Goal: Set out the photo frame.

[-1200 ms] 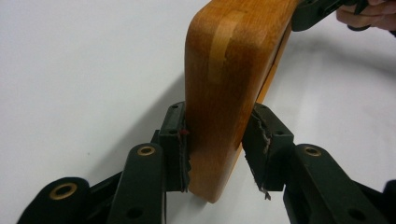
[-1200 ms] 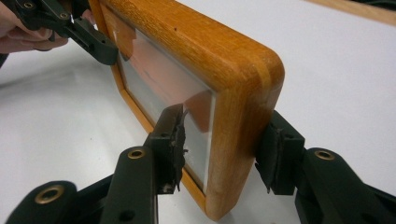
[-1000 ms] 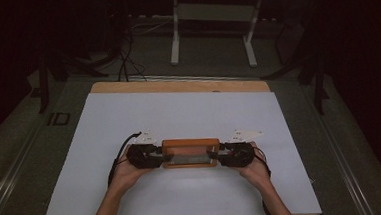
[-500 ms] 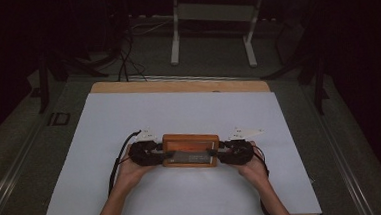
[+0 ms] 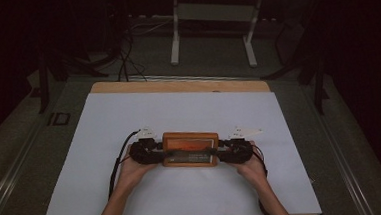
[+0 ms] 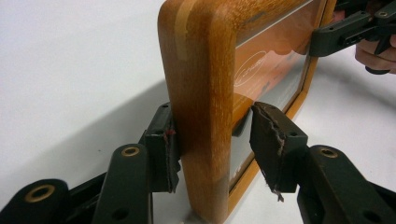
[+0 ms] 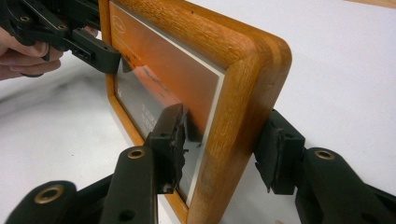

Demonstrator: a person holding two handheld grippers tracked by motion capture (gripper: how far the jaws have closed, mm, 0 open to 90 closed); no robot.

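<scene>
- Wooden picture frame (image 5: 190, 148): stands upright on its long edge on the white sheet (image 5: 179, 113) covering the tabletop (image 5: 177, 86), nearer the person's edge than the far one. Orange print behind glass; the lettering on it is too small and dim to read.
- Left hand-held gripper (image 5: 153, 152): at the frame's left end. In its own view (image 6: 212, 140) the jaws straddle the frame's short side; one pad presses the back of the wood, while the other, torn pad sits near the glass with a thin gap, so a firm clamp cannot be told.
- Right hand-held gripper (image 5: 225, 152): at the frame's right end. In its own view (image 7: 219, 140) its jaws are closed on the frame's short side, pads against glass and back.
- Left hand (image 5: 132, 168) and right hand (image 5: 252, 166): behind the grippers, forearms cut off by the bottom edge.
- Room beyond the frame: dark; metal stand legs (image 5: 211, 31) and cables (image 5: 125, 61) barely made out.
</scene>
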